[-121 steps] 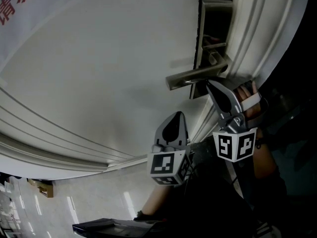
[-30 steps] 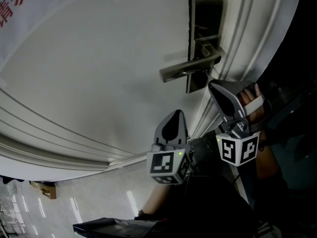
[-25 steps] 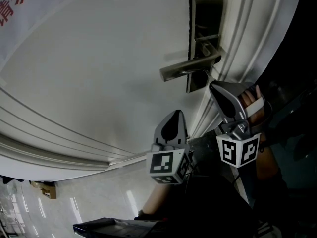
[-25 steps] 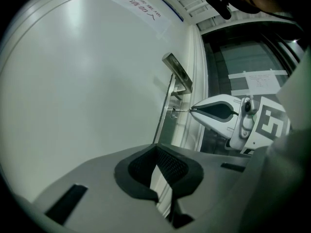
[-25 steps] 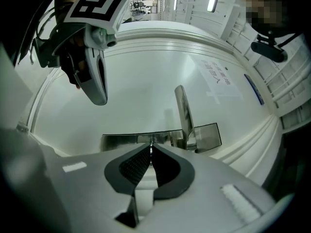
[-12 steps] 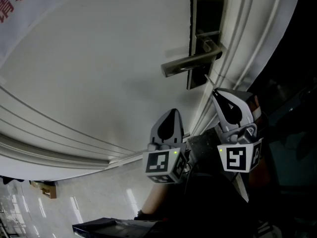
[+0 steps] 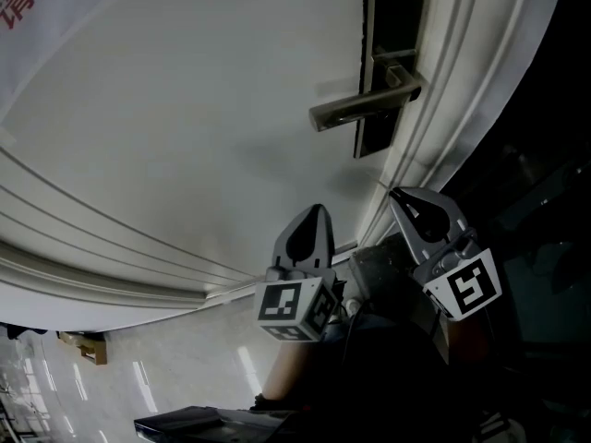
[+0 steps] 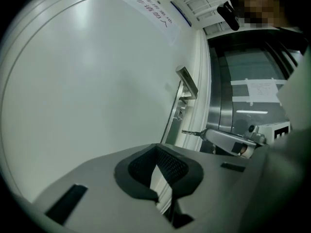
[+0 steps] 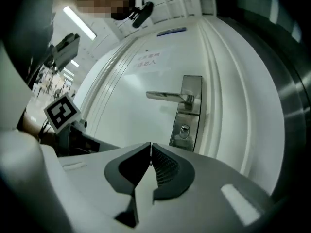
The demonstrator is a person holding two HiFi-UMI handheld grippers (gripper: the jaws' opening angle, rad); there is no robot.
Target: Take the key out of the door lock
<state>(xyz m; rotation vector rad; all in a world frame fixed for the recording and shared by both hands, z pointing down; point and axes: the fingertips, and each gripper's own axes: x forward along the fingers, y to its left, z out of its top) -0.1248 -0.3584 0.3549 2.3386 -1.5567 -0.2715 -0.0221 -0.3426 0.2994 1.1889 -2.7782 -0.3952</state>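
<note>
The lock plate (image 7: 395,35) sits on the white door (image 7: 185,109) close to the door's moulded edge, with the lever handle (image 7: 362,110) running out from its middle across the door face. The key (image 8: 191,131) is out of the lock. It is held in the right gripper (image 7: 395,195), which hangs below the lock plate in the head view and clear of it, and the toothed blade sticks out past the tips toward the plate without touching it. In the right gripper view the 2 jaws are pressed together on the key, which shows only as a thin line between the pads. The keyhole (image 9: 184,129) is in plain sight straight ahead, in the lower part of the lock plate under the handle. The left gripper (image 7: 314,213) is further from the lock plate, down and to the left of the right gripper, with its tips aimed up along the door. In its own view its jaws meet at the tips with nothing between them, and only the pale door shows through the narrow gap lower down. A paper sign (image 9: 148,59) with red print is stuck to the door well away from the lock plate, on the far side of the handle. A glossy tiled floor (image 7: 138,377) shows beyond the door's bottom edge.
</note>
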